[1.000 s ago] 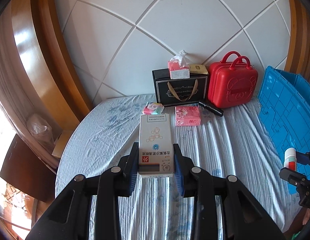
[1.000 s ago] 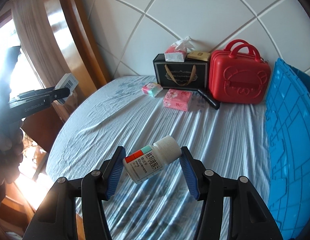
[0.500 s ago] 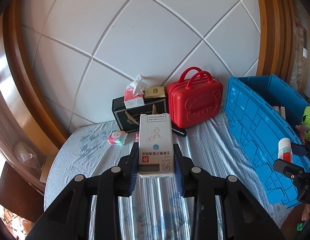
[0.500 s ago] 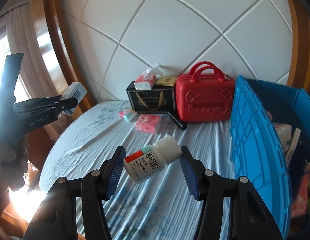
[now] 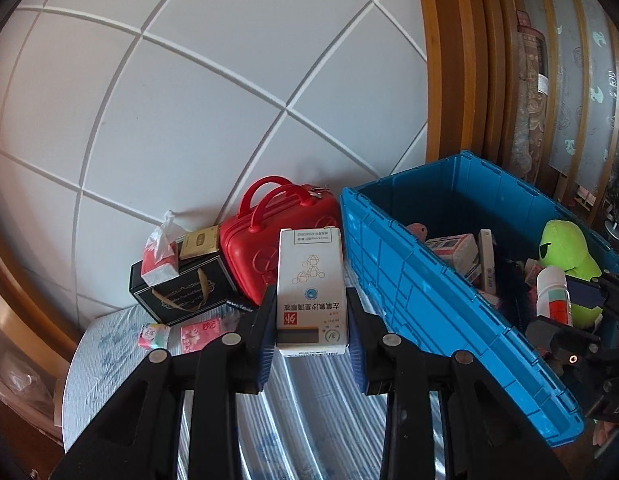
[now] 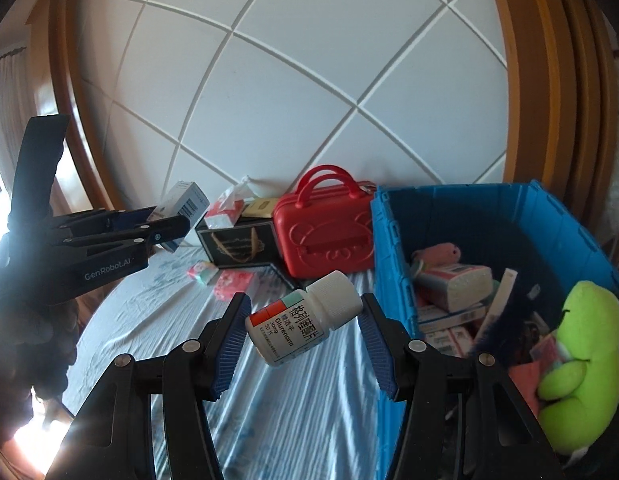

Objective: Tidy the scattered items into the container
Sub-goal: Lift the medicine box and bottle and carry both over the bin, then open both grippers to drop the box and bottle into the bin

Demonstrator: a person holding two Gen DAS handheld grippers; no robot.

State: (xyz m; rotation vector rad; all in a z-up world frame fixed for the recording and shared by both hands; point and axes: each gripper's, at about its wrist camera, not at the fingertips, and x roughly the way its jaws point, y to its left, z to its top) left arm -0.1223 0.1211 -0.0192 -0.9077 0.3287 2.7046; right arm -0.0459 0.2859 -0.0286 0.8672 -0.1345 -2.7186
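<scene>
My left gripper is shut on a tall white medicine box, held upright above the bed just left of the blue crate. My right gripper is shut on a white pill bottle that lies tilted between the pads, cap up and to the right, beside the blue crate. In the left wrist view, the right gripper and its bottle hang over the crate's near side. In the right wrist view, the left gripper with its box is at the left.
The crate holds a green plush toy, several packets and a pink toy. At the headboard stand a red case and a black gift box with a tissue pack on it. Two pink packets lie on the striped sheet.
Both grippers have risen and swung right towards the blue crate, still gripping the box and the bottle. The crate's inside has come into view.
</scene>
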